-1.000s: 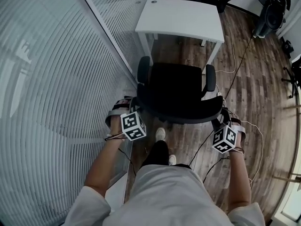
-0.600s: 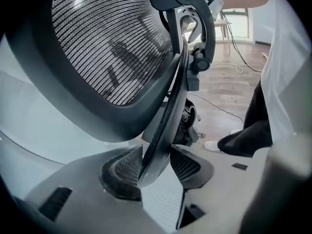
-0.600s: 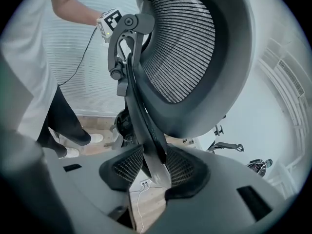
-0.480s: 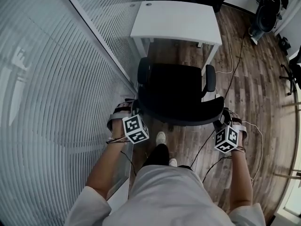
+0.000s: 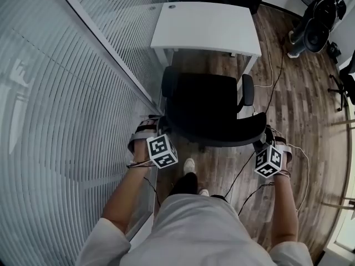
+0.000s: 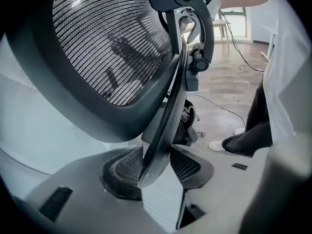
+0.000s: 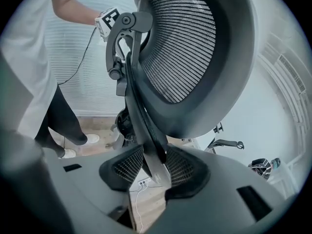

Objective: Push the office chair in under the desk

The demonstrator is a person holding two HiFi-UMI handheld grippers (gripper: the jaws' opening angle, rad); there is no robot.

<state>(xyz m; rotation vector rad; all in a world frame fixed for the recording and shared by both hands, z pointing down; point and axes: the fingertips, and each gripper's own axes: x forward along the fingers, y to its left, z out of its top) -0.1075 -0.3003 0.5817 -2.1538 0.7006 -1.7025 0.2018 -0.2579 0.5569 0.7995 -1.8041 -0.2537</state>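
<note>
A black office chair (image 5: 208,107) stands on the wood floor just before a white desk (image 5: 205,26), its seat front near the desk's edge. My left gripper (image 5: 157,136) is shut on the left rim of the backrest. My right gripper (image 5: 265,142) is shut on the right rim. In the left gripper view, my left gripper (image 6: 156,167) has the dark backrest frame (image 6: 163,126) pinched between its ribbed pads, with the mesh back (image 6: 112,43) above. In the right gripper view, my right gripper (image 7: 152,168) clamps the frame (image 7: 146,130) below the mesh (image 7: 185,52).
A glass wall with blinds (image 5: 66,121) runs close along the left of chair and desk. Cables (image 5: 277,65) trail over the floor at the right. Black equipment (image 5: 313,26) stands at the far right. The person's feet (image 5: 189,165) are just behind the chair.
The chair has rolled a little closer to the desk, with both grippers still clamped on the backrest. The person has stepped forward behind it.
</note>
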